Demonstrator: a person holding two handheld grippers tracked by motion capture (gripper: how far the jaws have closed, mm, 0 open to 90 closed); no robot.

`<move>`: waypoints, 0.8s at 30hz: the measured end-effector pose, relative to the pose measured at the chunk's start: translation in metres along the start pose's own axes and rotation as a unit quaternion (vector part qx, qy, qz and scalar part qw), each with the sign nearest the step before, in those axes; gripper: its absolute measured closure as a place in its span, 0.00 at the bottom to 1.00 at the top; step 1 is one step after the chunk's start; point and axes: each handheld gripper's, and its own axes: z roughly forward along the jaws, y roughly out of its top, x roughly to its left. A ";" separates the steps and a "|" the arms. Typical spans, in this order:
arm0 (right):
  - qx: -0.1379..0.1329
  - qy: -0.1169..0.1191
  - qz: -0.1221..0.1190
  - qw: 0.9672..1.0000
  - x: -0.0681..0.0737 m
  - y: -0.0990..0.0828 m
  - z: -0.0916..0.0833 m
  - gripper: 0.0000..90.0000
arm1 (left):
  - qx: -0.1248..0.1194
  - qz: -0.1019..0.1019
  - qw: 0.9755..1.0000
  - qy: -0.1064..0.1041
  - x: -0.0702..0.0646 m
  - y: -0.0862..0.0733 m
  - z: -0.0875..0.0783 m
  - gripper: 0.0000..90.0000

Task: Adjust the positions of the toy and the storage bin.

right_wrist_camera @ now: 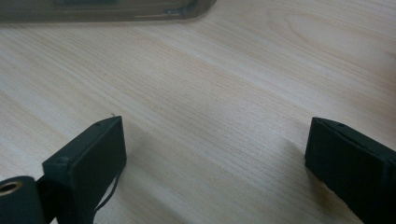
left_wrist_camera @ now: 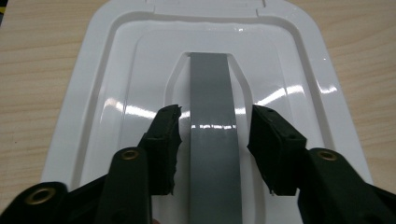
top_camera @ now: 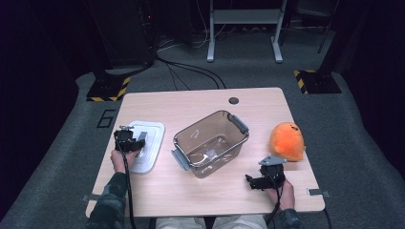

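White glossy lid with grey handle strip; smoky translucent brown bin with grey latches; orange plush toy; pale wood-grain table; yellow-black hazard stripes on stand bases.

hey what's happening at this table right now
A person holds a gripper in each hand. The left gripper is over a white lid lying flat on the table, its fingers open either side of the lid's grey handle, not pressing it. The right gripper sits open over bare wood. A clear bin stands mid-table, an orange plush toy to its right.
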 end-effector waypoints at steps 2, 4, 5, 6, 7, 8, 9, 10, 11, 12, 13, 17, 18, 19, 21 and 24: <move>0.000 0.000 0.000 1.000 0.000 0.000 0.000 0.05 | 0.002 0.000 1.000 0.002 0.000 0.000 -0.001 0.48; 0.000 0.000 0.001 1.000 0.000 0.000 0.000 0.05 | 0.008 -0.005 1.000 0.003 0.001 0.000 -0.002 0.37; 0.000 0.000 0.001 1.000 0.000 0.000 0.000 0.05 | 0.010 -0.005 1.000 0.002 0.002 0.000 -0.003 0.34; 0.000 0.000 0.001 1.000 0.000 0.000 0.000 0.05 | 0.013 -0.005 1.000 0.002 0.003 0.000 -0.004 0.30; 0.000 0.000 0.001 1.000 0.000 0.000 0.000 0.05 | 0.015 -0.005 1.000 0.000 0.003 0.000 -0.005 0.27; 0.000 0.000 0.001 1.000 0.000 0.000 0.000 0.05 | 0.018 -0.003 1.000 -0.001 0.003 0.000 -0.006 0.24; 0.000 0.000 0.000 1.000 0.000 0.000 0.000 0.05 | 0.017 0.000 1.000 -0.003 0.003 0.000 -0.009 0.21; 0.000 0.000 0.001 1.000 0.000 0.000 0.000 0.05 | 0.016 0.002 1.000 -0.005 0.002 0.000 -0.011 0.19; 0.000 0.000 0.001 1.000 0.000 0.000 0.000 0.05 | 0.016 0.004 1.000 -0.008 0.002 0.001 -0.014 0.17; 0.000 0.000 0.001 1.000 0.000 0.000 0.000 0.05 | 0.016 0.005 1.000 -0.012 0.001 0.001 -0.016 0.16; 0.000 0.000 0.001 1.000 0.000 0.000 0.000 0.05 | 0.015 0.008 1.000 -0.014 0.001 0.001 -0.018 0.15; 0.000 -0.001 0.000 1.000 0.000 0.000 0.000 0.05 | 0.026 0.010 0.999 -0.021 -0.001 0.000 -0.025 0.00; 0.001 -0.002 0.003 1.000 0.000 0.000 0.000 0.05 | 0.025 0.011 0.999 -0.024 -0.002 0.000 -0.027 0.00; 0.002 -0.002 0.004 1.000 0.000 0.000 0.000 0.05 | 0.023 0.012 0.999 -0.029 -0.003 0.000 -0.028 0.00; 0.001 -0.001 0.003 1.000 0.000 0.000 0.000 0.05 | 0.018 0.022 0.999 -0.032 -0.005 -0.001 -0.032 0.00; 0.001 -0.001 0.003 1.000 0.000 0.000 0.000 0.05 | 0.012 0.037 0.999 -0.035 -0.011 -0.003 -0.037 0.00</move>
